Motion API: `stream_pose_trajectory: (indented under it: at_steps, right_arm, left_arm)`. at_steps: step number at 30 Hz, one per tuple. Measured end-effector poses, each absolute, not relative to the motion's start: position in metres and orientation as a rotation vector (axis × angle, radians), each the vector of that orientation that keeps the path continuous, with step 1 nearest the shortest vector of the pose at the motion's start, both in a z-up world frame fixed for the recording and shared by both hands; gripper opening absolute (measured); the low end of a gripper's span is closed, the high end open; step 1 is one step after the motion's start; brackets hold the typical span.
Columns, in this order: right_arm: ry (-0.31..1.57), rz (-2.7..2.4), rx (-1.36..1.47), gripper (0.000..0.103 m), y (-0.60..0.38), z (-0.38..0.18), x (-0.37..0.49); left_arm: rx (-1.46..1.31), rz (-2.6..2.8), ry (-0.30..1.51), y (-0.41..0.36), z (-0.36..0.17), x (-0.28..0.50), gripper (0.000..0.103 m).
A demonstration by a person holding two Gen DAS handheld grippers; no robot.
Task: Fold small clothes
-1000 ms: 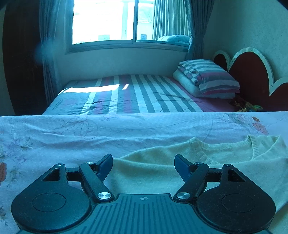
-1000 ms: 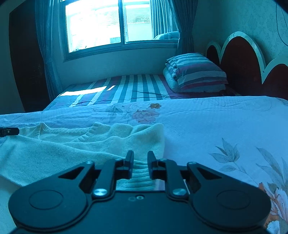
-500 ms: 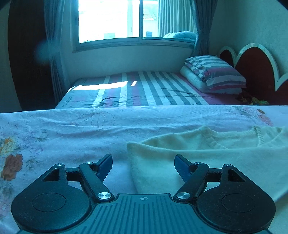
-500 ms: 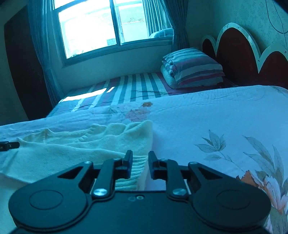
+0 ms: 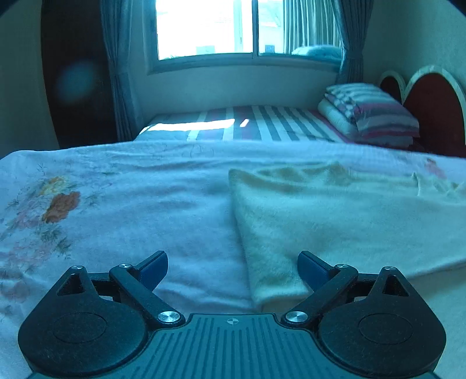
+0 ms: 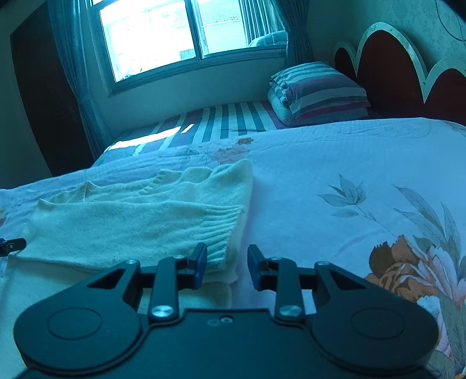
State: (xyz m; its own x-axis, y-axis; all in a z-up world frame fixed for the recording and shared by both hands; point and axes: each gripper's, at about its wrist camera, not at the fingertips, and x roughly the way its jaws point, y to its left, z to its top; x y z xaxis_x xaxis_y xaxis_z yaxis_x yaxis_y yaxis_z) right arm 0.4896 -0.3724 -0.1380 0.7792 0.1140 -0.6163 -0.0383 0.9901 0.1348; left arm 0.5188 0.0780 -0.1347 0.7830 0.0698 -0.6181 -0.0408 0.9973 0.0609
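A small cream knit sweater (image 5: 335, 215) lies folded on the floral bedspread (image 5: 131, 204). In the left wrist view its near left corner sits just in front of my left gripper (image 5: 233, 263), which is wide open and empty. In the right wrist view the sweater (image 6: 139, 221) lies flat with a ribbed cuff near its right edge. My right gripper (image 6: 227, 262) is open, its fingertips at the sweater's near right corner, holding nothing. The tip of the left gripper (image 6: 13, 246) shows at the sweater's far left edge.
The floral bedspread (image 6: 349, 180) stretches to the right. Behind stands a second bed with a striped sheet (image 5: 262, 122) and stacked striped pillows (image 6: 317, 90), a scalloped red headboard (image 6: 393, 70), a window (image 5: 221, 26) and curtains.
My right gripper has opened and let go of the sweater's edge, which now lies folded over. My left gripper has pulled back to the left, off the sweater.
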Motion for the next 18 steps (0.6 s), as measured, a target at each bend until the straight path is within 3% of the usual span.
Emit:
stream_pose_trajectory:
  at_steps: [8,11,18]
  right_arm:
    - [0.660,0.137,0.126,0.037,-0.376,-0.115,0.480]
    - [0.704,0.165,0.121,0.045,-0.376,-0.116,0.485]
    - [0.738,0.208,0.215,0.046,-0.386,-0.099,0.462]
  left_arm:
    - [0.019,0.101,0.670,0.069,-0.113,0.503,0.096]
    - [0.028,0.113,0.674,0.066,-0.106,0.496,0.096]
    - [-0.012,0.073,0.768,0.070,-0.105,0.459,0.096]
